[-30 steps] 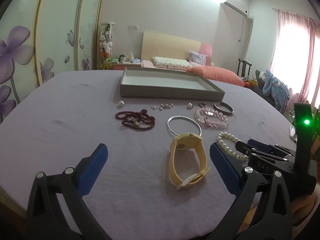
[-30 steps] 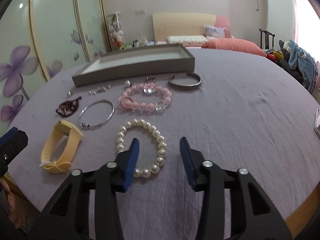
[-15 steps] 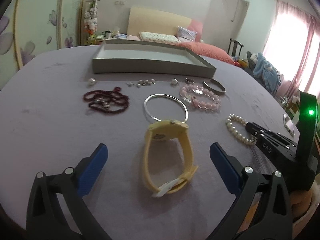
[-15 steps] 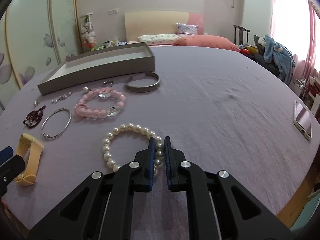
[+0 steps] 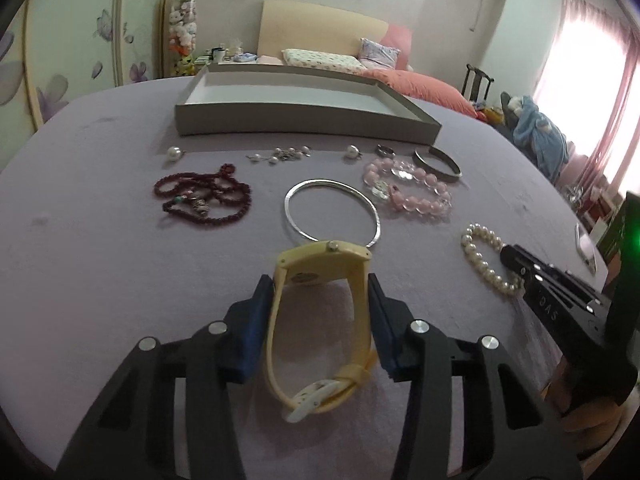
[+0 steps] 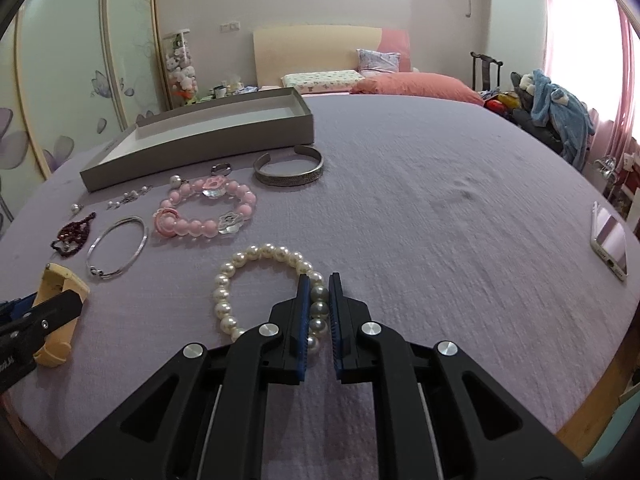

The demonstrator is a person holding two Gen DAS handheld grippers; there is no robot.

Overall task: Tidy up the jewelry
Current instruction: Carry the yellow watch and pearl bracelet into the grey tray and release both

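My left gripper (image 5: 320, 292) is shut on the strap of a yellow watch (image 5: 320, 320) that lies on the purple table; it also shows in the right wrist view (image 6: 56, 300). My right gripper (image 6: 319, 284) is shut on the near side of a white pearl bracelet (image 6: 256, 276), which also shows in the left wrist view (image 5: 482, 256). A grey open tray (image 5: 304, 122) stands at the back, empty as far as I see; in the right wrist view it is at the back left (image 6: 200, 144).
Between tray and grippers lie a dark red bead necklace (image 5: 200, 200), a thin silver bangle (image 5: 332, 212), a pink bead bracelet (image 5: 408, 190), a silver cuff (image 6: 289, 166), a ring (image 6: 221, 167) and loose pearl earrings (image 5: 280, 155). A phone (image 6: 610, 240) lies at the right edge.
My left gripper has moved forward and closed on the yellow watch strap. My right gripper, wide open a second ago, has closed on the pearl bracelet and stays there.
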